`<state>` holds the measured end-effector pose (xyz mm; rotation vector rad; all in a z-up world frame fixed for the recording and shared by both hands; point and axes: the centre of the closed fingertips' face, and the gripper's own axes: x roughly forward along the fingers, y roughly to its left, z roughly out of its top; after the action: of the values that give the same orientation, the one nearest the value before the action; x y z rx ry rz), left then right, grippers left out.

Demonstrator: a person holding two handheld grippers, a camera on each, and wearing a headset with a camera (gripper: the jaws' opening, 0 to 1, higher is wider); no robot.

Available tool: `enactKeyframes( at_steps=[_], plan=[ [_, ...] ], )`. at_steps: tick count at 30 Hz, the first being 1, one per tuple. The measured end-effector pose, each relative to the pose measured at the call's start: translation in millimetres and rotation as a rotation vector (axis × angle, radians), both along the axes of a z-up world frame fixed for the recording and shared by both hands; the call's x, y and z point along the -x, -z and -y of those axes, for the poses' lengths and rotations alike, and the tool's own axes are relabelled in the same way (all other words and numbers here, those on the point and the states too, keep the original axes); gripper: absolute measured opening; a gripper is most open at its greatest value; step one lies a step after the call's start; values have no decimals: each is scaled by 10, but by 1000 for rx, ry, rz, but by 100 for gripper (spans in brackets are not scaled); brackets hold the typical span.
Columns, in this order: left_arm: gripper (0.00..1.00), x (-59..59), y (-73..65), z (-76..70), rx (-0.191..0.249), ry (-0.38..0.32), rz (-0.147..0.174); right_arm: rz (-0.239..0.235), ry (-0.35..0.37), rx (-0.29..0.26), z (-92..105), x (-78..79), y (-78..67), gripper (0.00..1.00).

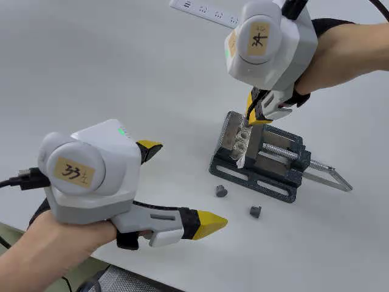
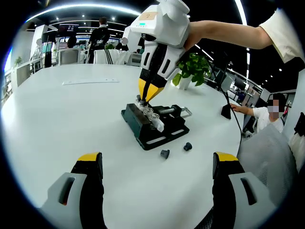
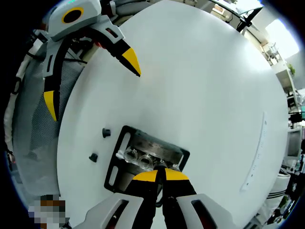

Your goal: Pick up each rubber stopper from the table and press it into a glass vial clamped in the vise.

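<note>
The right gripper (image 1: pixel 251 117) hung tip-down over the black vise (image 1: pixel 290 164) on the white table (image 1: pixel 121 73). Its yellow-tipped jaws were drawn together just above the far end of the row of glass vials (image 1: pixel 239 145) clamped in the vise. Whether anything was pinched between the tips could not be made out. The left gripper (image 1: pixel 185 184), held low at the near edge of the table, had its jaws spread wide and gripped nothing. Two dark grey rubber stoppers (image 1: pixel 220 191) lay loose on the table ahead of those open jaws, just beside the near side of the vise and a little apart from each other. Seen from the left gripper's own camera, the stoppers sat between its tips and the vise, with the right gripper coming down from above. A white power strip (image 1: pixel 200 9) lay on the table beyond the right gripper, well apart from the vise.
</note>
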<state>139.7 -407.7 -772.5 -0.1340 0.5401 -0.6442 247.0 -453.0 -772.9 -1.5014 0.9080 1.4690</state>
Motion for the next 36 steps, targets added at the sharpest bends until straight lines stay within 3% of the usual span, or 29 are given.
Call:
enactKeyframes(
  at_steps=[10,14,20,27,36],
  plan=[
    [95,-3,-36,-38,-9,-1,5,-39,38,-2,0,-35,-15,0],
    [95,-22,-44,-58,-12,-6,8,-39,17,-5,0,-38,-17,0],
    [95,-10,-45,-49,-15,-3,10,-119,93,-69,28,-41,-52,0],
    [95,-3,-25,-62,-15,-7,4,-135,121,-141,45,-12,-59,0],
    [95,-10,-29,-49,-17,0,5,-147,107,-141,43,-20,-59,0]
  ],
)
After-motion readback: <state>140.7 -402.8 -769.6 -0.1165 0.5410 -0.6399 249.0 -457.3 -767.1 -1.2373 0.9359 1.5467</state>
